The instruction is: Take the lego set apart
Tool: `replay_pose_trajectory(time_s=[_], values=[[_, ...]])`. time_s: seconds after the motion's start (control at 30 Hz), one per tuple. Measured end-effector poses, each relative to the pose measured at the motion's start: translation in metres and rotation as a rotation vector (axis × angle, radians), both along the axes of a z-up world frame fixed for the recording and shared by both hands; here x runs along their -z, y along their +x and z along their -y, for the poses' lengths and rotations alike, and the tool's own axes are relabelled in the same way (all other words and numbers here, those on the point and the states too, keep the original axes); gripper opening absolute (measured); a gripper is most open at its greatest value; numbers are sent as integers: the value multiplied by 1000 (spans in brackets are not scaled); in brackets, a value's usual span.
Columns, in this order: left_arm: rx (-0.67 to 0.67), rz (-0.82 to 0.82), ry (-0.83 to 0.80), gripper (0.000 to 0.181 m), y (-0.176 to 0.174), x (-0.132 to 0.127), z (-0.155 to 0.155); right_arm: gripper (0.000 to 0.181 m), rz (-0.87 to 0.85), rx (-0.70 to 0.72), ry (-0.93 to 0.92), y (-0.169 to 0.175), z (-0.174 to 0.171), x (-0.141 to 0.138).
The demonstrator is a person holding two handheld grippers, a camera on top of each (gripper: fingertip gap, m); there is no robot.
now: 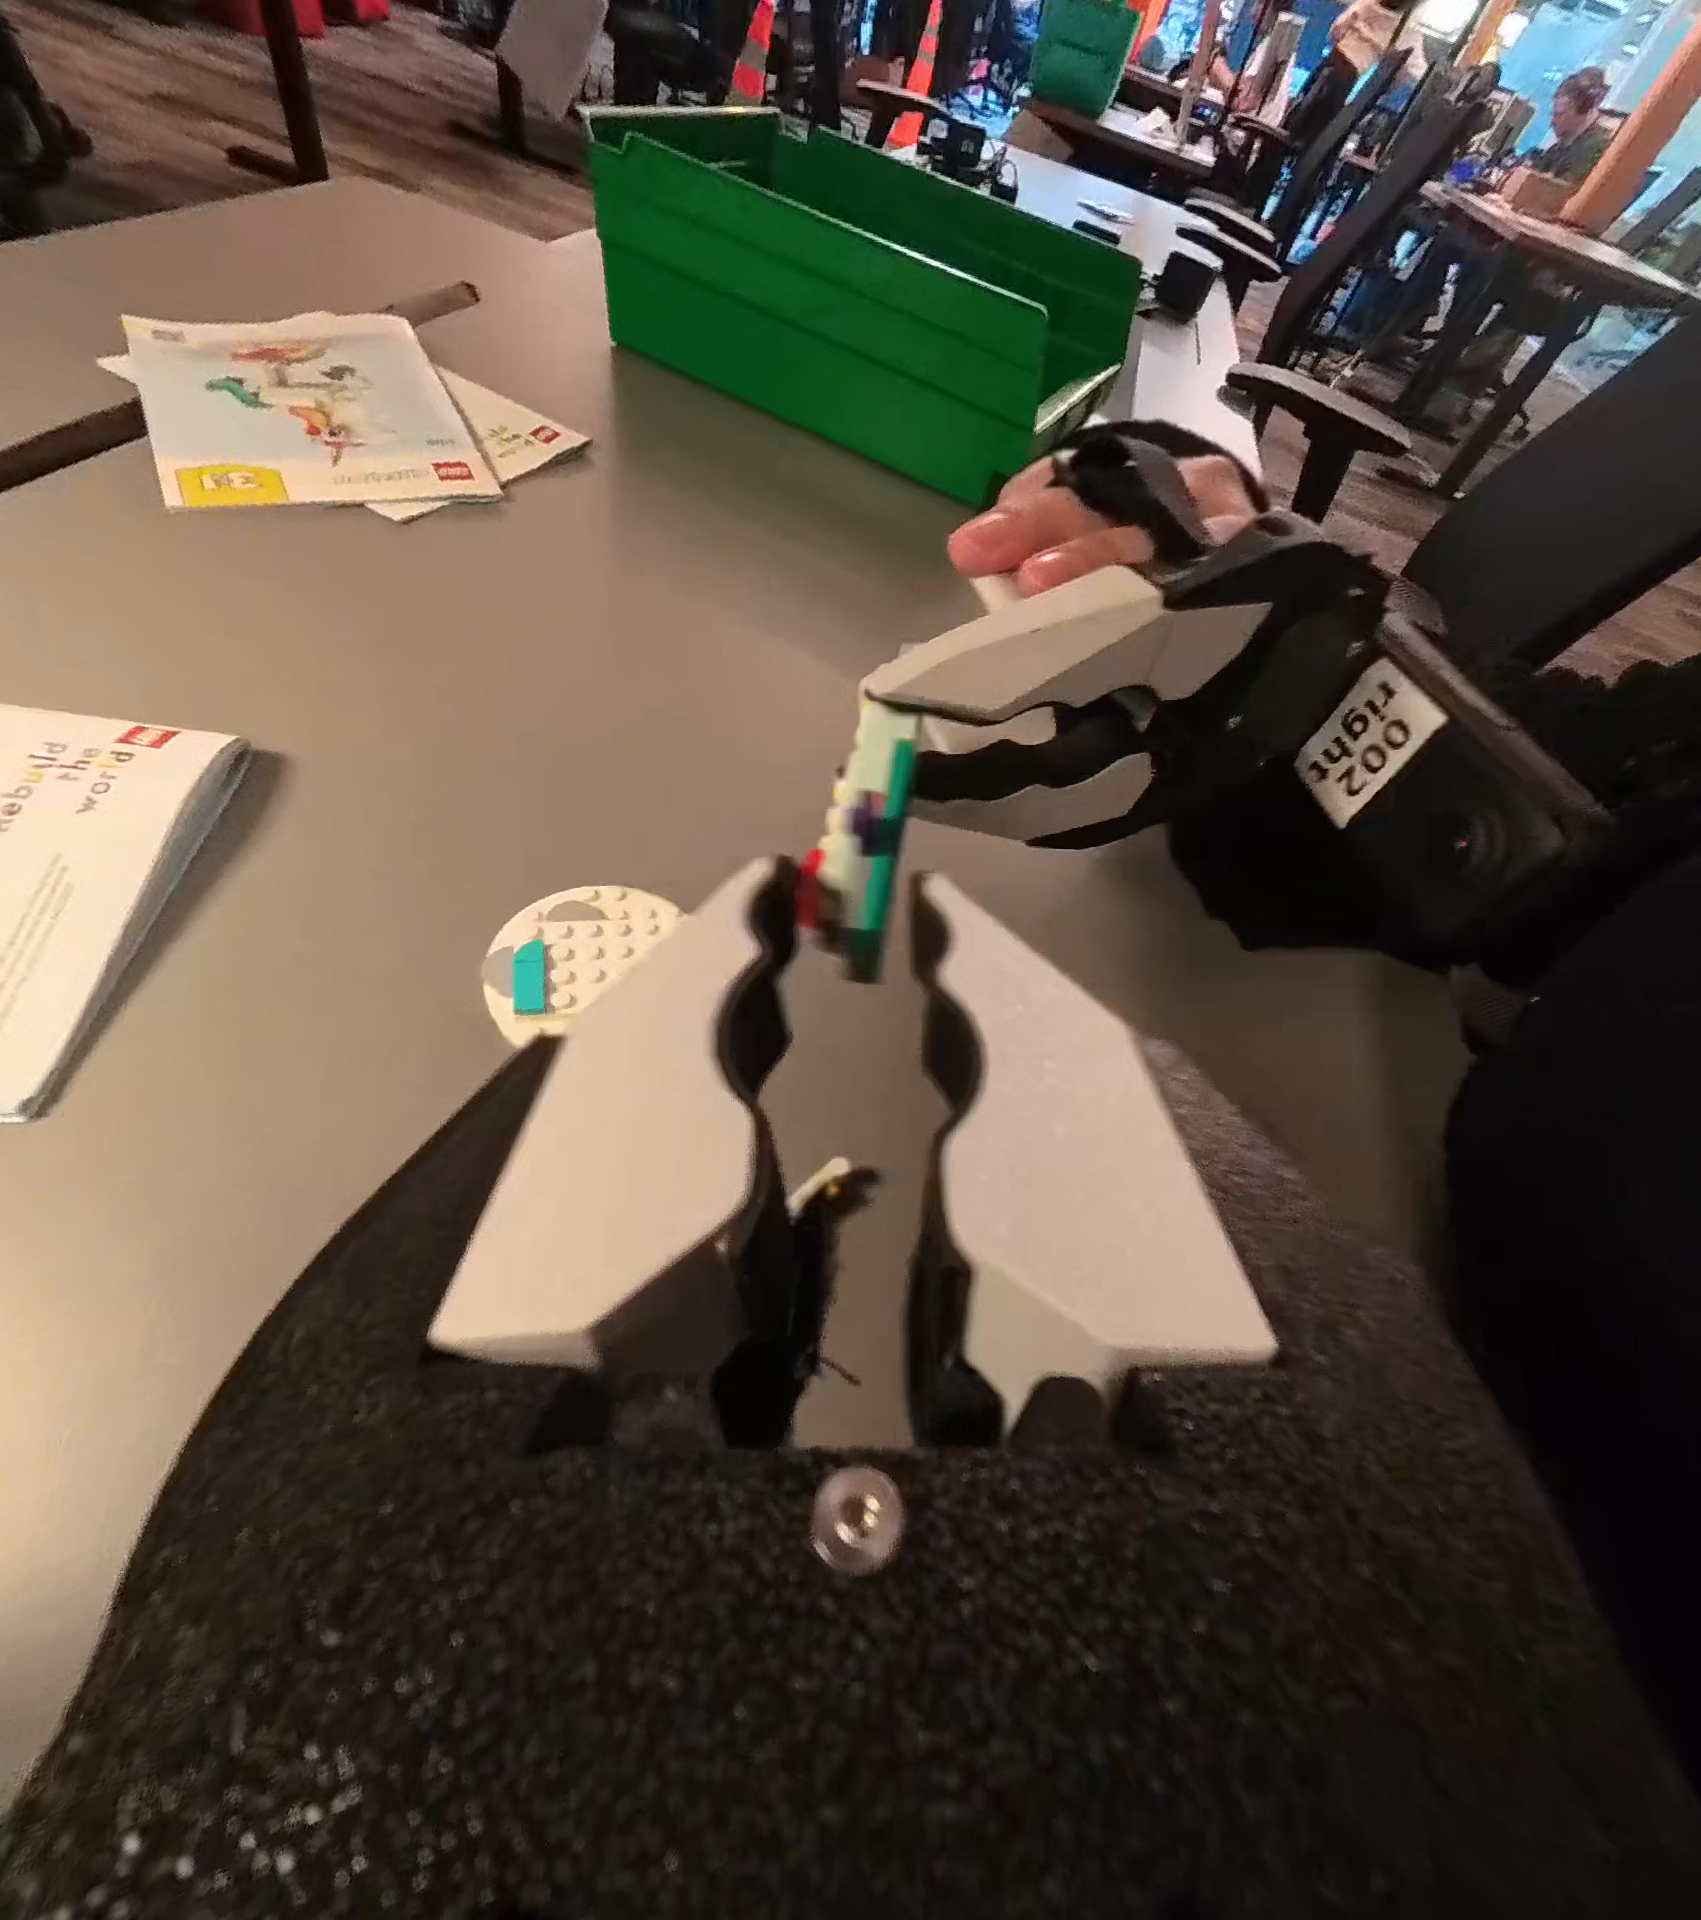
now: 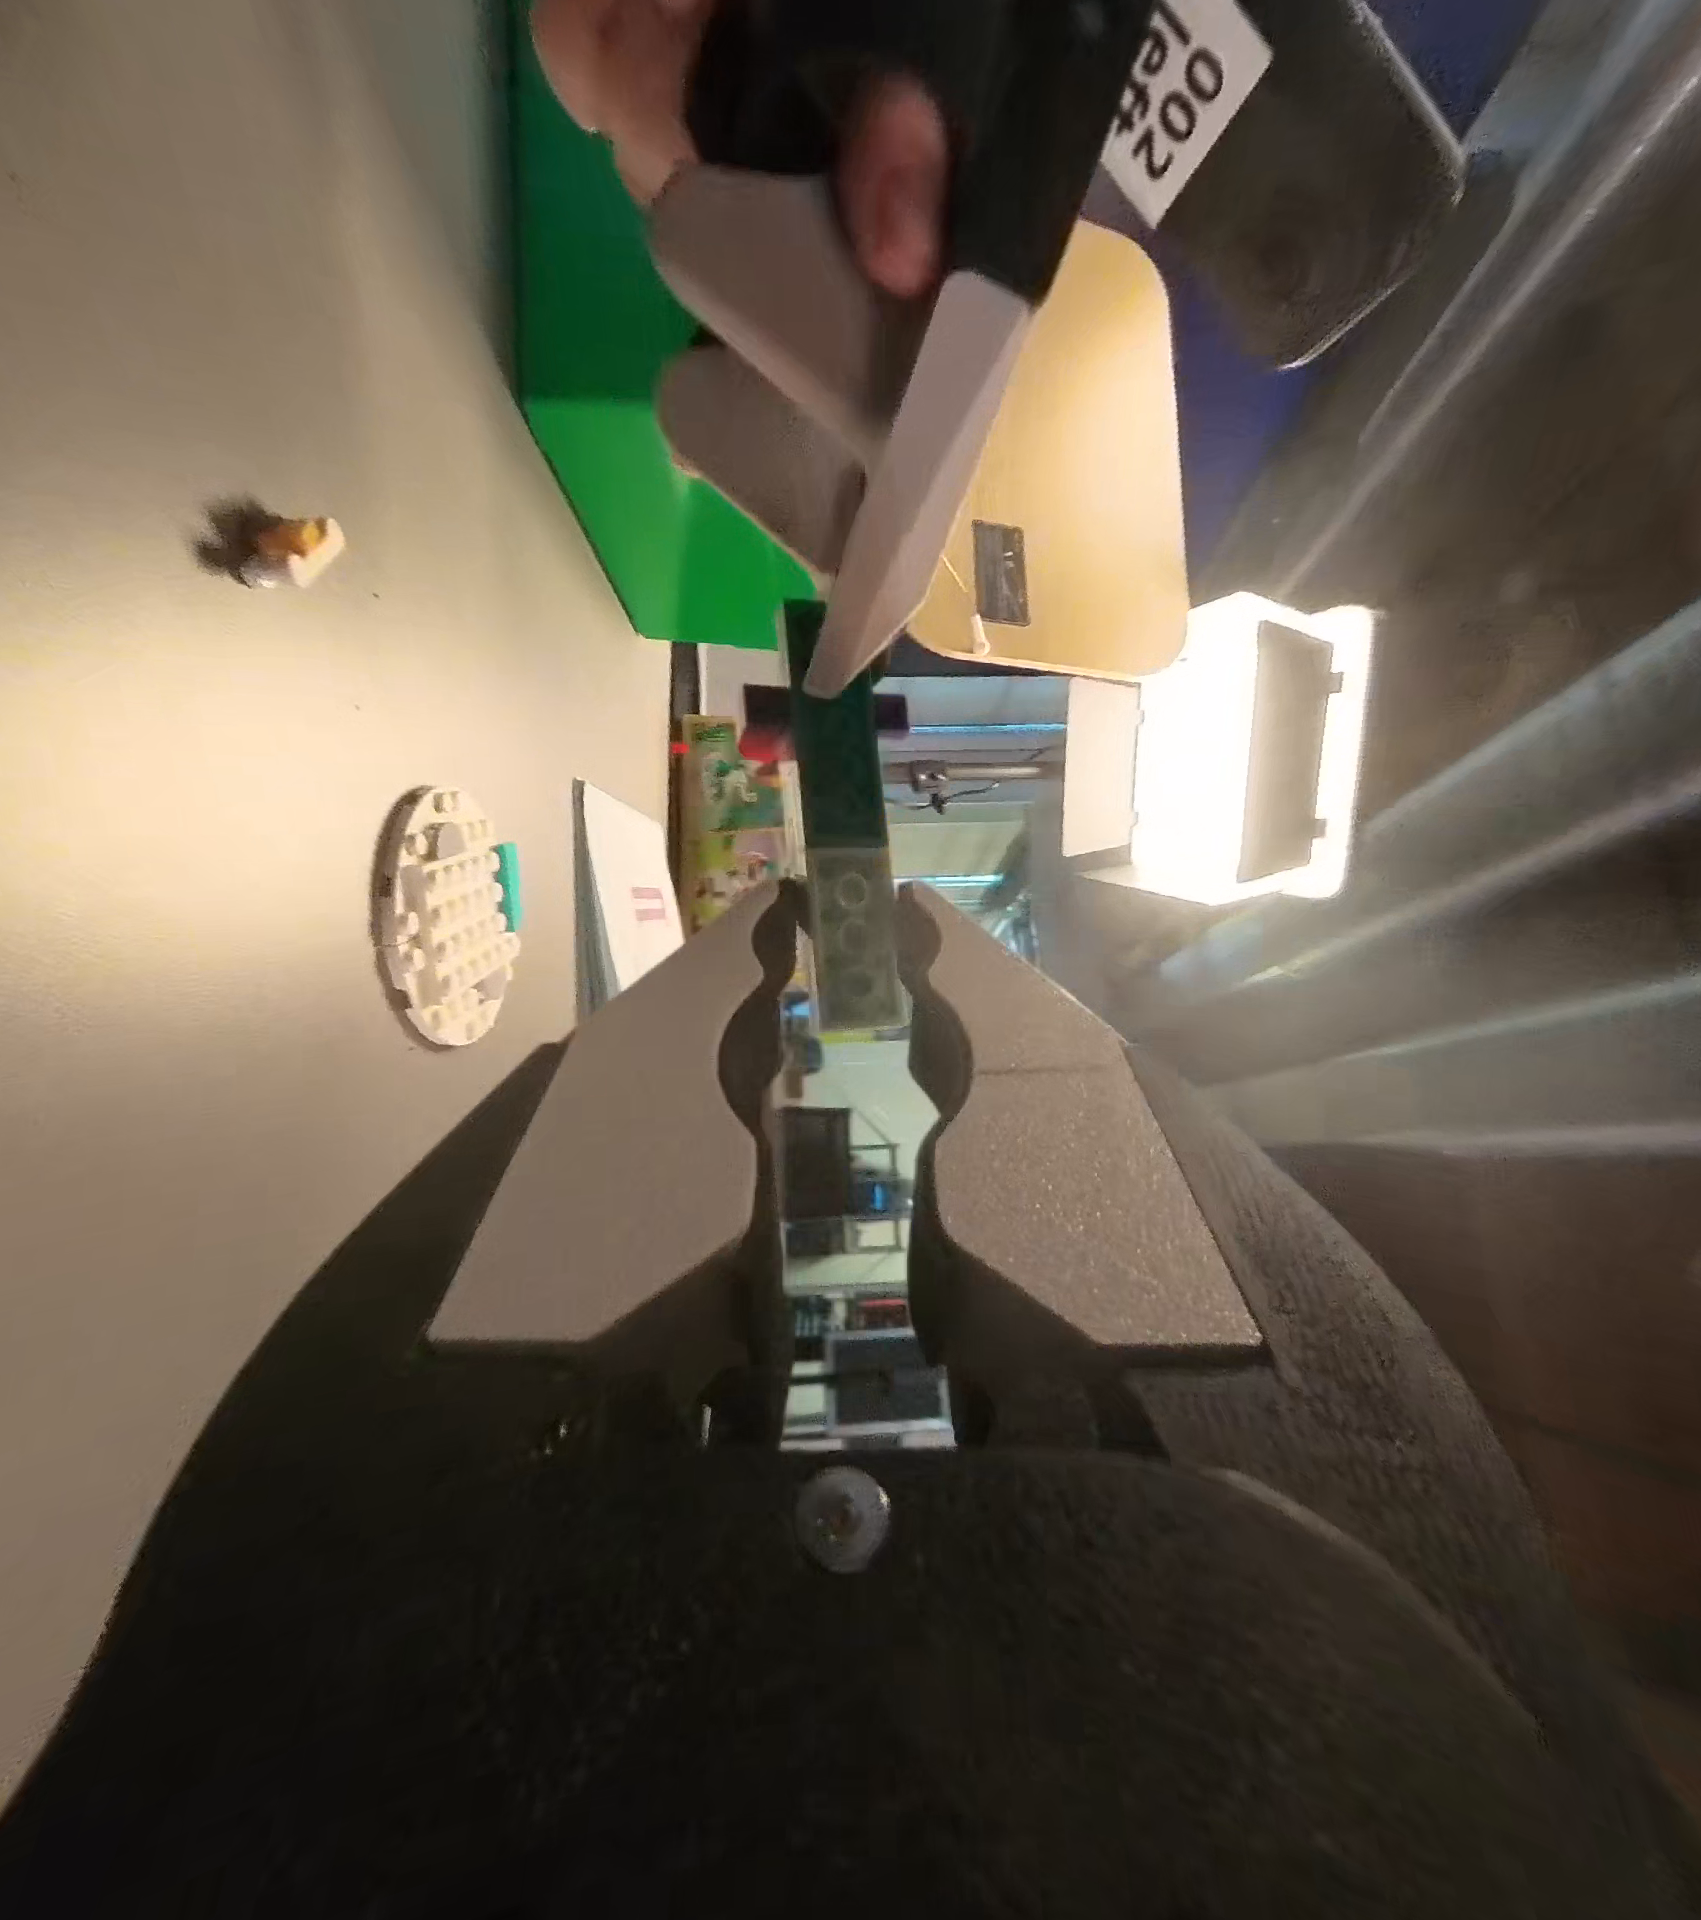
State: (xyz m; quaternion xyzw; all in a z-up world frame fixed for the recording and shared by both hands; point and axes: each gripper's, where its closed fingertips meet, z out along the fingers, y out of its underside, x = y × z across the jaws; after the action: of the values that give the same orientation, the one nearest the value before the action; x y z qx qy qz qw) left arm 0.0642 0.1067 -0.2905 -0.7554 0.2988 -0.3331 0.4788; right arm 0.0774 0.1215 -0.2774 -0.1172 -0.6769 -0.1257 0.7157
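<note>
Two tools meet over the counter (image 1: 430, 665) on one small lego assembly (image 1: 867, 831), a green plate with white and coloured bricks along one face. The right tool (image 1: 903, 717) is pressed together on the assembly's upper end and holds it lifted clear of the counter. The left tool (image 1: 841, 883) stands spread, with the assembly's lower end reaching in between its tips; whether either finger touches the bricks I cannot tell.

The plate's long axis runs straight from one tool to the other, so the coming move turns on that line. The left one need only close where it is, then pull or twist away from the right along or across that axis, I judge.

Farther out, a round white studded plate (image 1: 581, 961) with a teal brick lies just beyond the left tool. A small brown and white piece (image 2: 290, 551) sits well apart. Instruction booklets (image 1: 306, 416) and a larger booklet (image 1: 46, 894) lie on the counter, and a green bin (image 1: 825, 301) stands at its far side.

Both booklets carry a toy-brand logo and printed lines, and each tool wears a white side label.
</note>
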Motion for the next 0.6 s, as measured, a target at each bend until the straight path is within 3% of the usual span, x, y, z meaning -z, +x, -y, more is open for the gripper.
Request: replay_pose_trajectory(time_s=[0.13, 0.23, 0.33, 0.47, 0.6], values=[[-5, -121, 193, 15, -5, -2, -2, 16, -7, -6, -36, -1, 1, 1], [-46, -382, 422, 15, -13, 1, -9, 31, 7, -22, -260, 0, -4, 11], [-44, -583, 566, 15, -16, 9, -12, 35, 36, -43, -477, -1, -4, 22], [-30, -663, 665, 15, -13, 14, -12, 33, 64, -102, -860, -3, 4, 33], [30, -678, 722, 15, -3, 19, -7, 30, 53, -144, -1016, -6, 10, 29]])
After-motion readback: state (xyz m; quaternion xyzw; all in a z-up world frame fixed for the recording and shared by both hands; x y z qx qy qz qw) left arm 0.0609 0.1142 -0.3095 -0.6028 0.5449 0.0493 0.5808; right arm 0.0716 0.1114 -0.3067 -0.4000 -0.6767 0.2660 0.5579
